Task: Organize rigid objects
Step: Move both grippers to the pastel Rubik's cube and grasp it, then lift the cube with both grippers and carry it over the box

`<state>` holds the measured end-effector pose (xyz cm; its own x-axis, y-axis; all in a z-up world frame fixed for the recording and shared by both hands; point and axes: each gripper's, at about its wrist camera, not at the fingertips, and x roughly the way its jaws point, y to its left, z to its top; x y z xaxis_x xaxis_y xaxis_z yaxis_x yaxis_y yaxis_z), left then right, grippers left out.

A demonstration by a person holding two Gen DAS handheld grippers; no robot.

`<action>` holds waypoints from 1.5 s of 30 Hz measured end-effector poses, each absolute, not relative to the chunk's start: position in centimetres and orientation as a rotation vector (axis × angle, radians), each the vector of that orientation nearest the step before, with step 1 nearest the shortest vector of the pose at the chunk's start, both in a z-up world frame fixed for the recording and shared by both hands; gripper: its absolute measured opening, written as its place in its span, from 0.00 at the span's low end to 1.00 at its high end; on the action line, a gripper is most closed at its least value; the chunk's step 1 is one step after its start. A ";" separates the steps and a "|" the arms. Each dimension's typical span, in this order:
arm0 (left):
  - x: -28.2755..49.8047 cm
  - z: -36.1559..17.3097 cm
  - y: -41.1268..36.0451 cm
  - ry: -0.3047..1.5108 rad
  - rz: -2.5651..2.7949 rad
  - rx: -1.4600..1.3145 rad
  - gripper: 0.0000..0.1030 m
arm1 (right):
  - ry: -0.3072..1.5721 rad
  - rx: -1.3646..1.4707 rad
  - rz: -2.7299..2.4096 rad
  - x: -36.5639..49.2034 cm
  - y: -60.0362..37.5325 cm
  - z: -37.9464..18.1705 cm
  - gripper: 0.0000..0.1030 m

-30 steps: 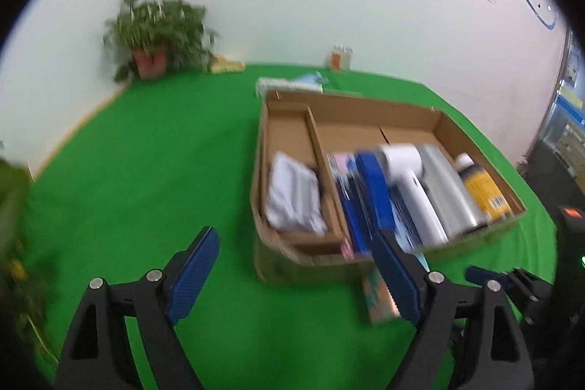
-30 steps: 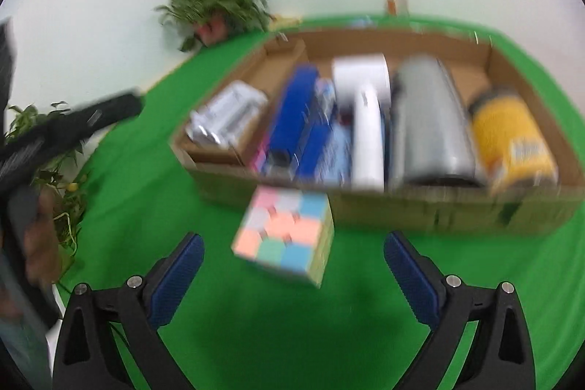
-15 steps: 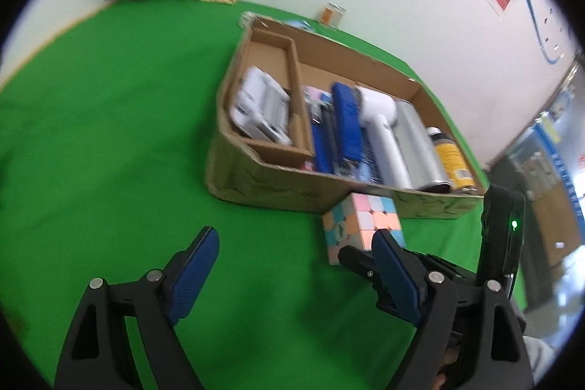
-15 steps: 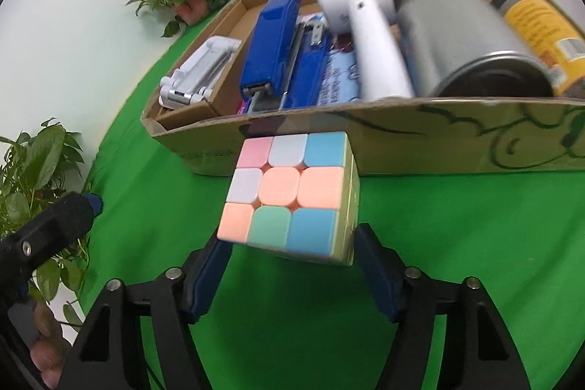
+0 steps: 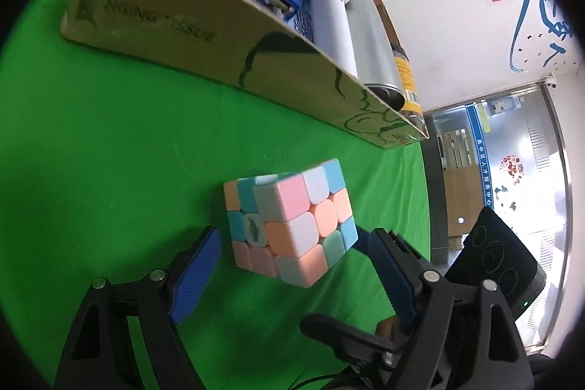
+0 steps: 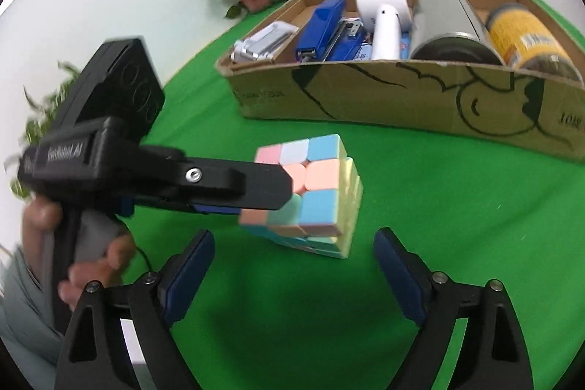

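A pastel puzzle cube [image 5: 289,225] sits on the green cloth [image 5: 109,134] just in front of the cardboard box [image 6: 402,97], apart from its front wall and tilted, with one edge raised. The left gripper [image 5: 289,265] has the cube between its blue pads; its jaws have just been closing a little, yet a thin gap shows at the left pad, and whether the right pad touches the cube I cannot tell. In the right wrist view that gripper reaches in from the left, one black finger crossing the cube's near face. The right gripper [image 6: 292,265] stands spread wide, its jaws just opened, the cube ahead of its pads and untouched. The box holds a blue stapler [image 6: 321,24], a white handheld device [image 6: 384,21], a grey cylinder [image 6: 449,28] and a yellow can [image 6: 526,35]
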<state>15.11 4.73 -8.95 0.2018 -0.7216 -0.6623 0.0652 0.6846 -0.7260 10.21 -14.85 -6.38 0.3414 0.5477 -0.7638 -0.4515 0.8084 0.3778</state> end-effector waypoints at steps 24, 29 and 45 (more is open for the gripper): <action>16.5 -9.4 5.6 1.306 -0.556 -0.693 0.66 | 1.004 -0.214 0.703 9.5 -12.4 -5.4 0.44; 16.7 -10.4 5.5 1.323 -0.580 -0.728 0.66 | 1.094 -0.153 0.674 10.6 -12.7 -6.9 0.45; 15.4 -6.6 3.4 1.201 -0.516 -0.597 0.68 | 0.960 -0.209 0.631 8.3 -11.7 -3.9 0.45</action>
